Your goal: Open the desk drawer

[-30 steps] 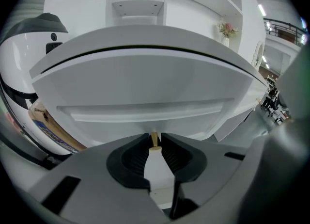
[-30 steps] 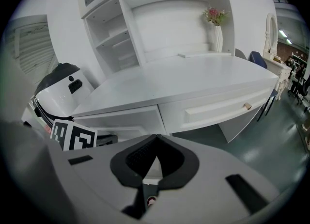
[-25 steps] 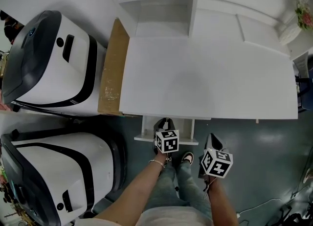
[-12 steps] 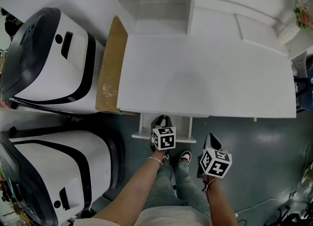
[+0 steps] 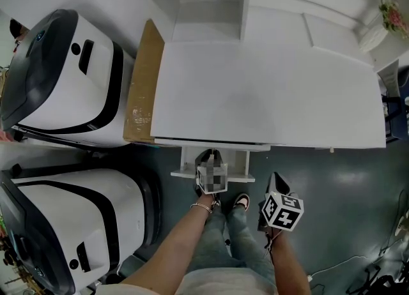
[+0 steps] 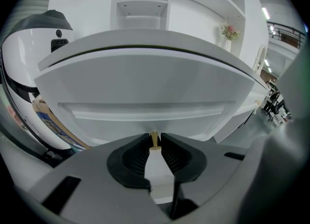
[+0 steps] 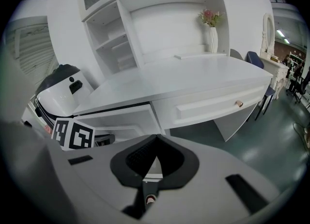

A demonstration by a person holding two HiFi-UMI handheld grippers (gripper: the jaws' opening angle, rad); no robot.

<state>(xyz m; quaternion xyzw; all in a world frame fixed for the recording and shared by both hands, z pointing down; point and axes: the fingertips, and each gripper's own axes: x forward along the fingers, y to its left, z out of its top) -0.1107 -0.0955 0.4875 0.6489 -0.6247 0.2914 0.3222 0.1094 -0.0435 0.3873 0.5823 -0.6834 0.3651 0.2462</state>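
The white desk (image 5: 268,89) has a drawer (image 5: 239,167) that sticks out a little from under its front edge, left of centre. In the left gripper view the drawer front (image 6: 145,106) fills the middle, with a small brass knob (image 6: 154,140) on it. My left gripper (image 6: 154,136) is shut on that knob, and in the head view the left gripper (image 5: 213,158) stands at the drawer front. My right gripper (image 5: 276,179) hangs off to the right of the drawer, away from the desk. In its own view the right gripper (image 7: 156,138) is shut on nothing.
Two large white-and-black machines (image 5: 70,83) (image 5: 70,223) stand left of the desk, with a cardboard panel (image 5: 142,86) against its side. A second drawer with a knob (image 7: 239,103) is shut to the right. Shelves (image 5: 198,0) and a flower vase (image 7: 213,36) are at the back.
Only the head camera has shifted a little. Both grippers and the drawer stand as they did.
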